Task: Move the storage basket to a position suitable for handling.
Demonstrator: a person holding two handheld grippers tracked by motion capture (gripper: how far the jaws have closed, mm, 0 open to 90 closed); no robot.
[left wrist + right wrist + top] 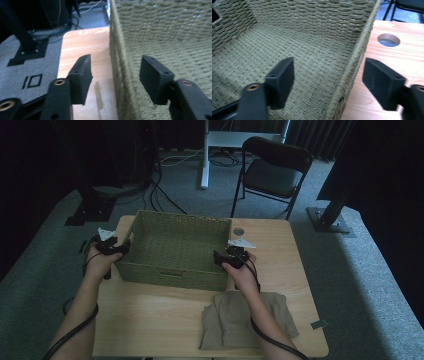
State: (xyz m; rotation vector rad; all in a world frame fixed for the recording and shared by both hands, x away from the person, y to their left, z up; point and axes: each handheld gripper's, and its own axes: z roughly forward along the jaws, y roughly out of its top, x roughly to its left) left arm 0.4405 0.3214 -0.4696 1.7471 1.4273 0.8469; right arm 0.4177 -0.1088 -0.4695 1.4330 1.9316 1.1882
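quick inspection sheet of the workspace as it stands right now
surface: wooden table, round hole near far edge
job's things: empty woven basket; folded beige cloth near front edge
clutter: nothing seen
grippers: left gripper open, straddling basket's left wall; right gripper open, straddling right wall
cables: one cable along each forearm; more on the floor
surroundings: grey carpet, black folding chair, dark stands

Black outlined characters reading "10" [31, 81] are marked on the grey carpeted floor [15, 75], lower left of the left gripper view.
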